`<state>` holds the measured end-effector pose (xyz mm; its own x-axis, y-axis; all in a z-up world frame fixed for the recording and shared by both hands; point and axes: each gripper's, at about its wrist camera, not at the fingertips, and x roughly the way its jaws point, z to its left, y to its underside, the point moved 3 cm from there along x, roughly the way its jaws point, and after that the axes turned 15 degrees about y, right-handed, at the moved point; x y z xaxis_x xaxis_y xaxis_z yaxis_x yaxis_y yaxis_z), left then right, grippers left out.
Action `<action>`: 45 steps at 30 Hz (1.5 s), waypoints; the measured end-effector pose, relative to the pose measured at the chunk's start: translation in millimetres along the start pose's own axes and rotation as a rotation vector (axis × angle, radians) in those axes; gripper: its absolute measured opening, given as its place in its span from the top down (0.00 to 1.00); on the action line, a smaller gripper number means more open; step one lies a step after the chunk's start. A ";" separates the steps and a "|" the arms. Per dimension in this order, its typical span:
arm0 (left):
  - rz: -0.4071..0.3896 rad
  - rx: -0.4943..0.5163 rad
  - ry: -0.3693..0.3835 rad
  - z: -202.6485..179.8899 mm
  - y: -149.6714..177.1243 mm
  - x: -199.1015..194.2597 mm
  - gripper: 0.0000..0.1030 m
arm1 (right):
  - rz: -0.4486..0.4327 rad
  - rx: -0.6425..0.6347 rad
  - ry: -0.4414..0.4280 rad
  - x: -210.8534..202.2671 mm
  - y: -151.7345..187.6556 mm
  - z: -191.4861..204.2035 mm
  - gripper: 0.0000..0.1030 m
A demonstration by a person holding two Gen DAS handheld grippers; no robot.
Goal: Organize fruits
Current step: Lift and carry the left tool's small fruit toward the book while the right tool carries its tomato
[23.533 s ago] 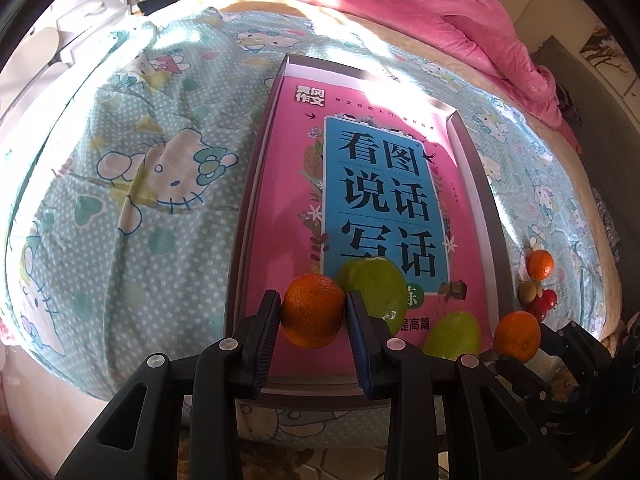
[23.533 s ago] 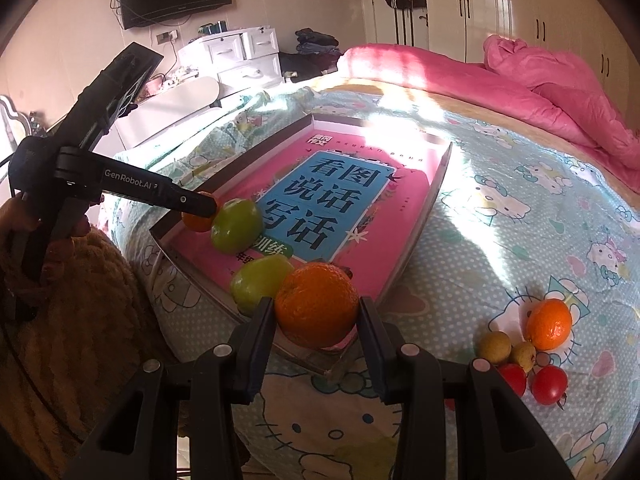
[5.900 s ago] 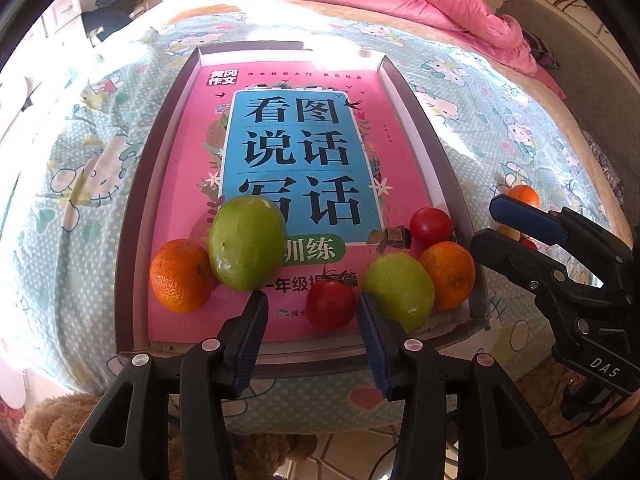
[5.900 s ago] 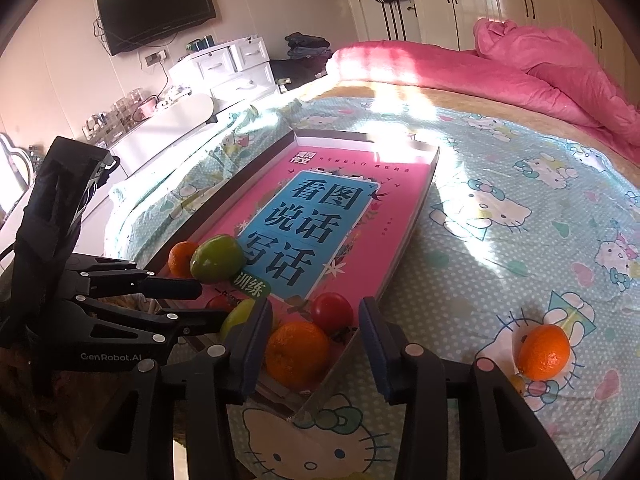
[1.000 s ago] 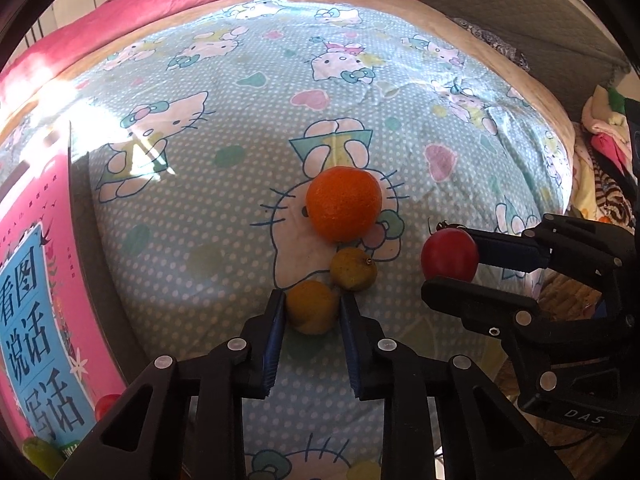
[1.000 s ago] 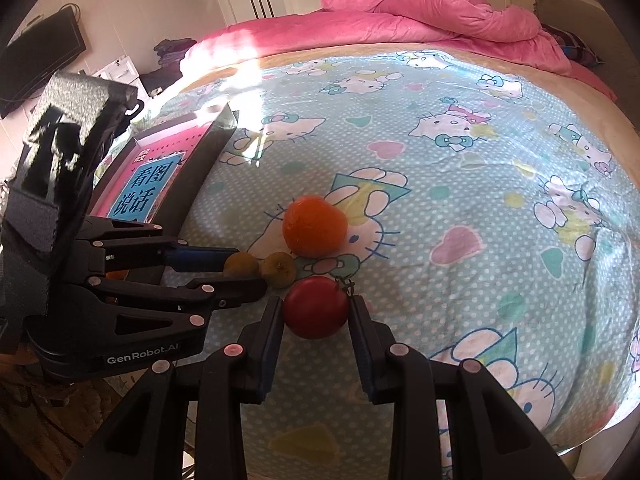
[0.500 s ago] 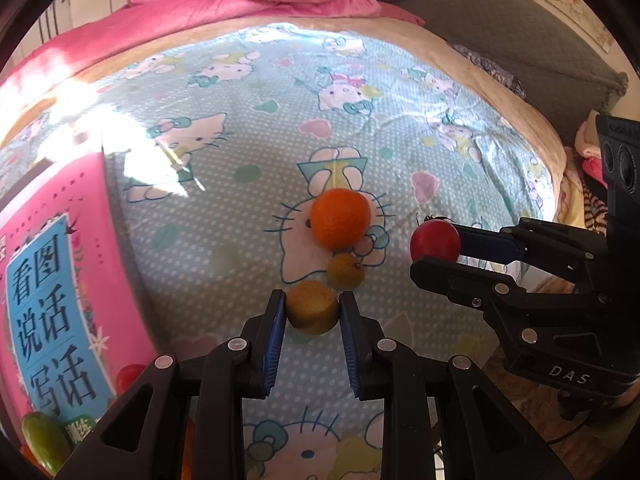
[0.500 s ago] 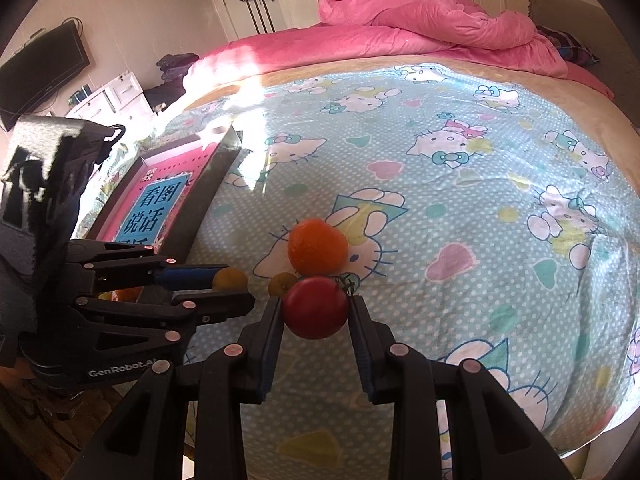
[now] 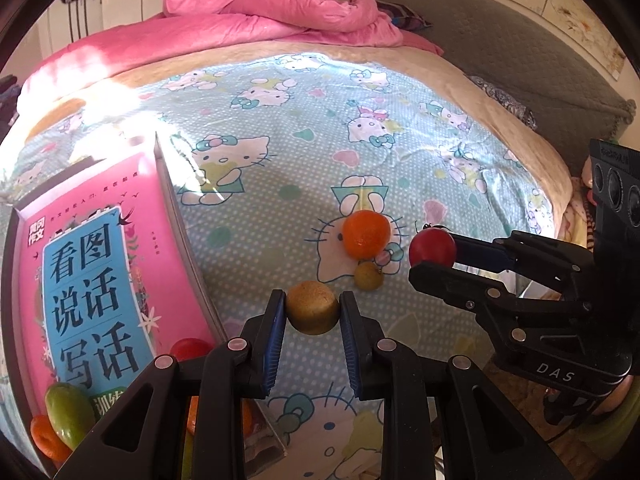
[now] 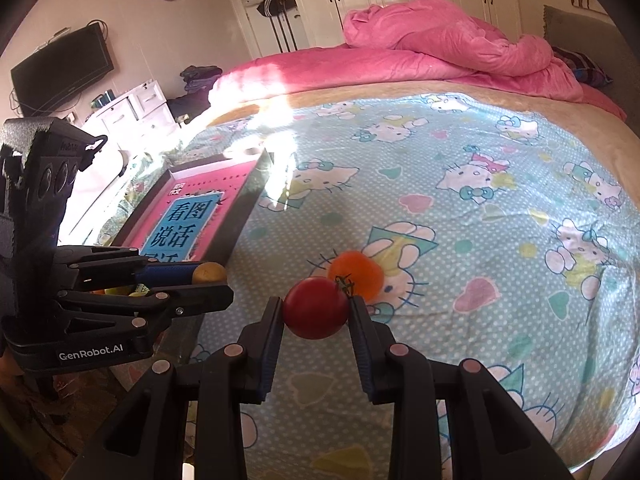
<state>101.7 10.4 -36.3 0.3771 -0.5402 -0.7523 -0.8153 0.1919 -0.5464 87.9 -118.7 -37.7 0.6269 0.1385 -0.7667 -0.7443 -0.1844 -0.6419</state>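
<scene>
Left gripper clamped a brownish-yellow fruit between its pads, held above the bed; right gripper closed on a red tomato, likewise lifted; beyond, an orange and a small yellow fruit lay touching on the bedsheet; tray with pink book sat to the left, holding green, orange and red fruit at its near end.

In the left wrist view, an orange fruit in the tray shows only in slivers behind the left gripper. Another orange is cut by the frame edge. In the right wrist view, the orange on the bed is blurred and partly behind the tomato.
</scene>
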 end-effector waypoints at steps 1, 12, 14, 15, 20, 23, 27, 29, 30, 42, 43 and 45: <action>-0.002 0.001 -0.005 0.2 0.2 -1.1 0.73 | -0.006 -0.004 -0.002 -0.9 -0.7 2.0 0.67; -0.059 -0.054 -0.051 16.5 2.8 -26.1 0.73 | -0.032 -0.046 -0.043 -1.9 -7.2 23.2 0.67; -0.079 -0.073 -0.070 23.9 3.9 -36.4 0.73 | -0.036 -0.056 -0.055 -2.2 -8.3 29.3 0.67; -0.088 -0.082 -0.080 27.9 4.7 -41.5 0.73 | -0.039 -0.060 -0.061 -2.7 -8.9 32.4 0.67; -0.131 -0.145 -0.151 55.0 12.0 -68.5 0.73 | -0.056 -0.100 -0.100 -5.9 -9.6 53.5 0.67; -0.149 -0.184 -0.186 71.8 17.3 -81.0 0.73 | -0.062 -0.127 -0.123 -7.4 -9.1 67.1 0.67; -0.172 -0.226 -0.220 90.8 26.1 -98.4 0.73 | -0.067 -0.172 -0.151 -7.7 -6.0 87.0 0.67; -0.180 -0.249 -0.231 98.6 30.7 -104.0 0.73 | -0.070 -0.196 -0.165 -7.8 -3.5 96.7 0.67; -0.181 -0.260 -0.230 102.2 32.3 -105.6 0.73 | -0.071 -0.209 -0.172 -7.9 -2.0 101.3 0.67; -0.139 -0.318 -0.203 120.1 38.1 -86.2 0.73 | -0.044 -0.299 -0.245 -6.7 17.0 134.2 0.67; -0.133 -0.315 -0.202 119.2 38.3 -84.3 0.73 | -0.036 -0.304 -0.251 -5.9 19.5 136.4 0.67; -0.116 -0.300 -0.205 116.0 38.1 -78.3 0.73 | -0.028 -0.317 -0.261 -5.4 24.0 140.5 0.67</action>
<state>92.1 155.0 -40.9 0.5293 -0.3635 -0.7666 -0.8432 -0.1254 -0.5228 34.3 12.8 -50.7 0.5363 0.3822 -0.7525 -0.5944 -0.4620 -0.6583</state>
